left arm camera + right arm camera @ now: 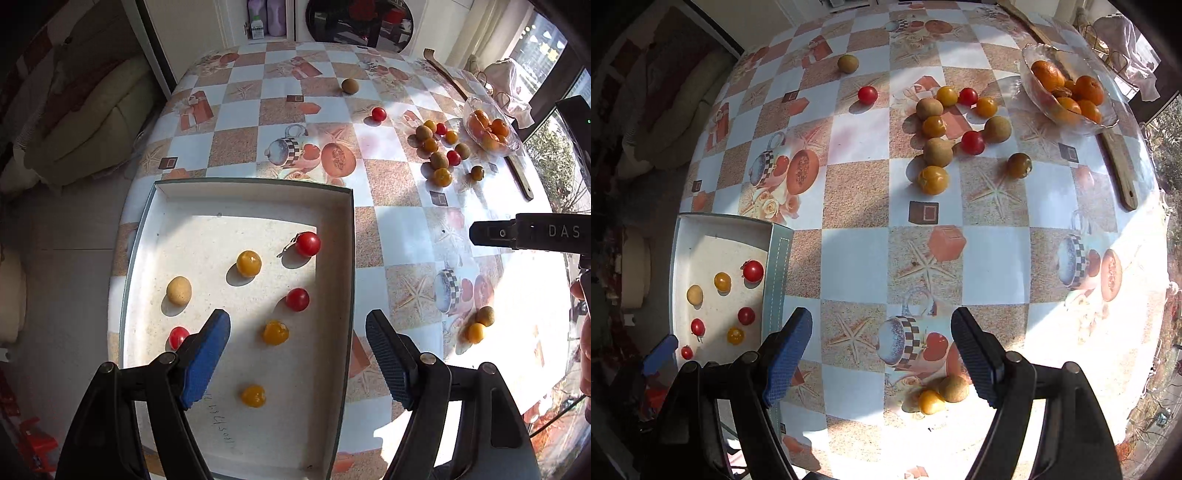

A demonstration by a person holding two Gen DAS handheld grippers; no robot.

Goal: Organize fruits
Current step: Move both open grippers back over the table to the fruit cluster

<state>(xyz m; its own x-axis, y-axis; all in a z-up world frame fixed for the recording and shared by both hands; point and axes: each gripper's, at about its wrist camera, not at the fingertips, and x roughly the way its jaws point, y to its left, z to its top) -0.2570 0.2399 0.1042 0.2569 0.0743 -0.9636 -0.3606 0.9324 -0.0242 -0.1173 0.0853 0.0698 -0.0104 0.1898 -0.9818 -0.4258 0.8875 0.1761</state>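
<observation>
The left gripper (297,354) is hanging over the white tray (255,199), jaws apart and gripping nothing. In the tray, red tomatoes (307,244), yellow ones (249,263) and a tan fruit (178,291) are lying apart. The right gripper (882,354) is hovering above the tabletop (857,195), jaws likewise apart, with a yellow tomato (930,401) and a tan fruit (953,388) touching just beneath. A loose cluster (938,151) is sitting farther off beside a glass bowl (1030,55) holding oranges (1089,89).
</observation>
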